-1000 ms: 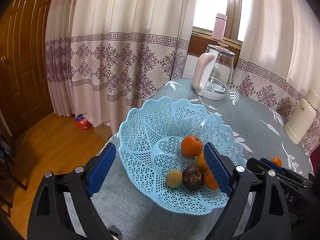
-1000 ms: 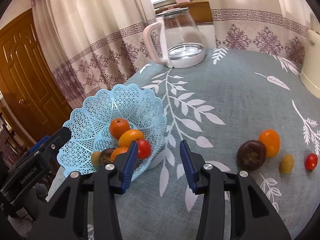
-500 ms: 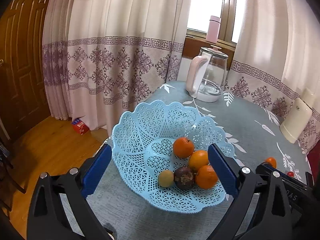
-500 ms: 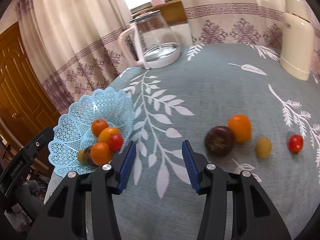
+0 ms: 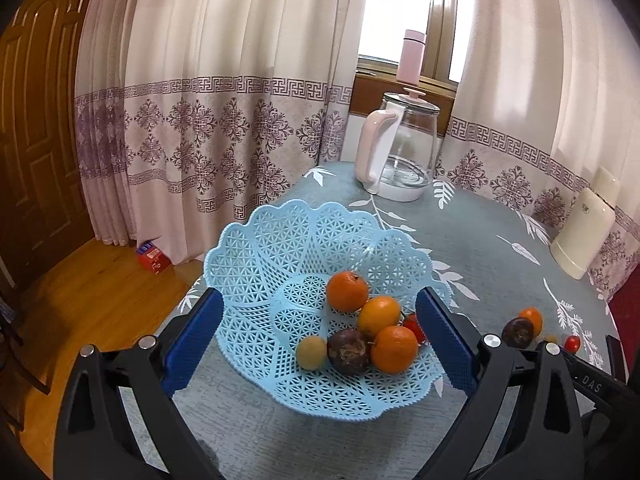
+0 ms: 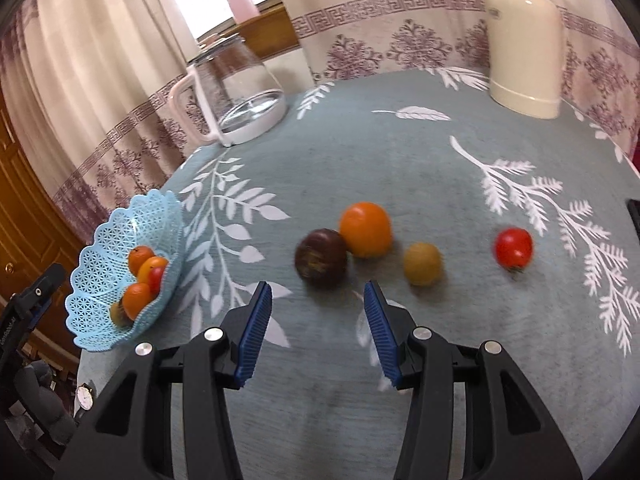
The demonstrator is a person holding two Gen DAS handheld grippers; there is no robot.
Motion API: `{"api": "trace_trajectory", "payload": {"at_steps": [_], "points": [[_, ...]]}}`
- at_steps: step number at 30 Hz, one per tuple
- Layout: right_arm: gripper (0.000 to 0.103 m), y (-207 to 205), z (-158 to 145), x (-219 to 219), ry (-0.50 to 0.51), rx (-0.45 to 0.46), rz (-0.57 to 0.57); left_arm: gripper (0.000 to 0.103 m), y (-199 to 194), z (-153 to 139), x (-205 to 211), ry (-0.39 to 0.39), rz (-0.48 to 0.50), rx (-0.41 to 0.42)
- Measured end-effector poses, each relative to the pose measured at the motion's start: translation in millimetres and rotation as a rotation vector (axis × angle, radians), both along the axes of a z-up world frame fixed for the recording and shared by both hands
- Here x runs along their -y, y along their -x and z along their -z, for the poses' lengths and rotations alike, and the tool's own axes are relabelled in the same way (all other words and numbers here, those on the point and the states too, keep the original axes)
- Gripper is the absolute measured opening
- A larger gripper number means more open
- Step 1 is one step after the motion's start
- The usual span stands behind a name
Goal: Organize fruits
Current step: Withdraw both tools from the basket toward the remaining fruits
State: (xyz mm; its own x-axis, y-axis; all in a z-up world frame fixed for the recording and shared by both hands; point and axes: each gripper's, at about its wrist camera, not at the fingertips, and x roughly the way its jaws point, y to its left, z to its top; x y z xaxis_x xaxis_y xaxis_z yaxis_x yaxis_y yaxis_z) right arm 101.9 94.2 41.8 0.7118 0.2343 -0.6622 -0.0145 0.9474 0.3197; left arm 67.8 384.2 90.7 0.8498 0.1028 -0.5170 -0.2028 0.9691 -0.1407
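Now the right gripper (image 6: 316, 322) has its fingers wide open near the dark fruit (image 6: 321, 258) on the surface, ready to grab it for the blue basket (image 5: 256, 264), while the left gripper (image 5: 320, 340), open too, waits around the basket.

Four oranges (image 5: 347, 291), two passion fruits (image 6: 321, 258), two tomatoes (image 6: 513, 247), two yellow fruits (image 6: 422, 263).

Basket (image 6: 120, 304) left of loose fruits (image 6: 366, 230)
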Motion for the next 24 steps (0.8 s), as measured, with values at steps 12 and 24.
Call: {"api": "trace_trajectory", "payload": {"at_steps": [12,24], "points": [[0.049,17.5,10.8,45.4,0.009,-0.025,0.098,0.098,3.1,-2.3,12.7,-0.014,0.03,0.007],[0.049,8.1,16.6,88.3,0.064,-0.039,0.218,0.098,6.2,-4.3,29.6,-0.037,0.066,0.013]]}}
